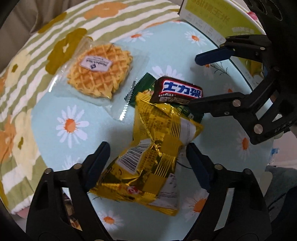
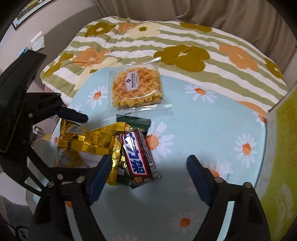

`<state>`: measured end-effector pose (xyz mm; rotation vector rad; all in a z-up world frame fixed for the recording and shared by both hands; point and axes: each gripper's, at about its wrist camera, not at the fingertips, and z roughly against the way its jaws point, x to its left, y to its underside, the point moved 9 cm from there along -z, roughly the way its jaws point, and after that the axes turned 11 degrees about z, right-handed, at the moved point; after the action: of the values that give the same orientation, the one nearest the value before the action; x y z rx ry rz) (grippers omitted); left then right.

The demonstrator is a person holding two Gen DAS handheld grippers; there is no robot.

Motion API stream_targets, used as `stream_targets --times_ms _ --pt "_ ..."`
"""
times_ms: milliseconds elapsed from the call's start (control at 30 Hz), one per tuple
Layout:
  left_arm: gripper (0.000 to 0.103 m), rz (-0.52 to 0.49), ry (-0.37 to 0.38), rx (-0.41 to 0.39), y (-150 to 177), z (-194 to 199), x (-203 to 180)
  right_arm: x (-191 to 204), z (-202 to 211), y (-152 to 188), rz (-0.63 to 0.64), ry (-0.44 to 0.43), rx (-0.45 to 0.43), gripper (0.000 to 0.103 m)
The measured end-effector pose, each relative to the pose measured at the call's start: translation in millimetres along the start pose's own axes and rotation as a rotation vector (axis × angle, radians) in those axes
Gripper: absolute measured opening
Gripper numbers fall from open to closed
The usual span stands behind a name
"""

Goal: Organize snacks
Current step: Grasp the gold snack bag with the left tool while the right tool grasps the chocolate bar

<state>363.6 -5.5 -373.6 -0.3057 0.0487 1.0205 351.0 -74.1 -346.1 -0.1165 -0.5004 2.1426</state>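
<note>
Where the daisy-print cloth (image 1: pixel 61 103) covers the table, the left gripper (image 1: pixel 148 153) stands nearest, jaws partly open astride the gold foil snack bag (image 1: pixel 156 148); the right pad looks to touch the crumpled foil, the left pad stands clear, so no grip shows. Beyond the bag, overlapping its far end: one brown chocolate bar (image 1: pixel 178 90) lying atop a dark green wrapper (image 1: pixel 143 87). Right gripper (image 2: pixel 148 166), jaws partly open, straddles the chocolate bar (image 2: pixel 138 155) without pressing it. Farther on, near the cloth's far edge: one waffle in clear wrap (image 1: pixel 100 72), apart from the pile. Behind it: striped floral blanket (image 1: pixel 42 46). At the right edge: a lime-green carton (image 1: pixel 213 16).
</note>
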Motion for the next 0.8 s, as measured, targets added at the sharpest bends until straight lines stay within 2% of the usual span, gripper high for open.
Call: stream_targets --times_ms 133,300,667,800 --pt "0.067 -0.033 -0.011 0.009 3.7 -2.6 -2.3 1.6 -7.1 -0.7 0.013 -0.028 -0.004 0.074" --pt "0.057 -0.030 -0.001 0.012 7.9 1.1 -5.4 4.3 -11.4 -2.1 0.043 -0.052 -0.009 0.064" --pt "0.053 0.005 -0.026 -0.010 22.6 19.2 -6.7 14.6 -16.0 -10.4 0.099 -0.094 -0.013 0.051" --pt "0.053 0.031 -0.021 -0.019 26.6 23.4 -3.3 15.8 -22.4 -7.5 0.113 -0.098 0.008 0.040"
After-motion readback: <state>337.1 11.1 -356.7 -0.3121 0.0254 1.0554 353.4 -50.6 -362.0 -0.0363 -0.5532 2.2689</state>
